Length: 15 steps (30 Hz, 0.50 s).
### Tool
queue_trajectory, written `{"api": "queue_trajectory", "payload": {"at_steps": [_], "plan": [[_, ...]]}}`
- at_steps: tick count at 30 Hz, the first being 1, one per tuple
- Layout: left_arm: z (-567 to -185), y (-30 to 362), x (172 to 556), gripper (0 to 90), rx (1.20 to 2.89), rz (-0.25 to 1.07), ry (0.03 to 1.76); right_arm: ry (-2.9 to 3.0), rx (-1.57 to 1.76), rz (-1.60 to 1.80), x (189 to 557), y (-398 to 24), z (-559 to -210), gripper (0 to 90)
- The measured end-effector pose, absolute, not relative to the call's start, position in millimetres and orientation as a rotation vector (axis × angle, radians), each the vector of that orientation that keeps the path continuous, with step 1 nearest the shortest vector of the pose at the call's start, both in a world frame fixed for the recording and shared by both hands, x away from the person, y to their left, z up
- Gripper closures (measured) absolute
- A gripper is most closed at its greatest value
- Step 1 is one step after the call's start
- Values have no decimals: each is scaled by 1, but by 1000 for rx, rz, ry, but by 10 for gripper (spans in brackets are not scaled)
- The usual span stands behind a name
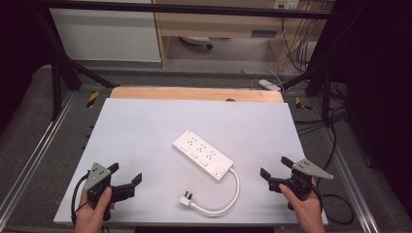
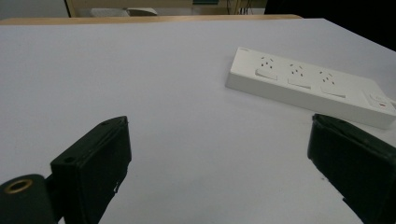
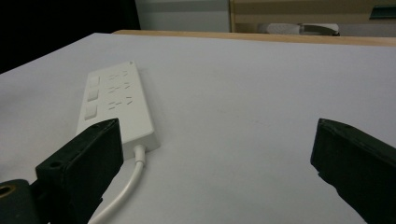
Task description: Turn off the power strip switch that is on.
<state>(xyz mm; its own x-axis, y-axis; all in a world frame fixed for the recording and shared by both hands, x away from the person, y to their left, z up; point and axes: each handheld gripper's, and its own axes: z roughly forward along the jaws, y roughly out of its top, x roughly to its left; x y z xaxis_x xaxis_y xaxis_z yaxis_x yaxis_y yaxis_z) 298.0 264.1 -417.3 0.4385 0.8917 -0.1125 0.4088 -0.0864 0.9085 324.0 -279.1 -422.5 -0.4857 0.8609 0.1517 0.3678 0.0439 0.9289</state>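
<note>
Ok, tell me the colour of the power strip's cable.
White, like the power strip itself; the cable shows best in the high view.

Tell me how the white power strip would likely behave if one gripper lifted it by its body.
The power strip looks like a rigid plastic block lying flat, so it probably would not bend or roll. Its smooth faces may slip between the jaws. The cable curves loosely to the plug, so it would likely dangle and drag behind.

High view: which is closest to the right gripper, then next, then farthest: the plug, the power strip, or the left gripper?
From the right gripper:
1. Power strip, just to its left, mid-table.
2. Plug, farther left, near the front edge.
3. Left gripper, far across at the table's left side.
</note>
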Motion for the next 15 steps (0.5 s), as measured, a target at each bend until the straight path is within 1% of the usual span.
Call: {"api": "queue_trajectory", "payload": {"at_steps": [9, 15], "plan": [[-418, 265, 299, 62, 1688, 598, 1140, 1904, 1233, 1464, 324, -272, -418, 54], [-419, 265, 299, 63, 1683, 594, 1145, 1913, 1232, 1465, 322, -269, -409, 103]]}}
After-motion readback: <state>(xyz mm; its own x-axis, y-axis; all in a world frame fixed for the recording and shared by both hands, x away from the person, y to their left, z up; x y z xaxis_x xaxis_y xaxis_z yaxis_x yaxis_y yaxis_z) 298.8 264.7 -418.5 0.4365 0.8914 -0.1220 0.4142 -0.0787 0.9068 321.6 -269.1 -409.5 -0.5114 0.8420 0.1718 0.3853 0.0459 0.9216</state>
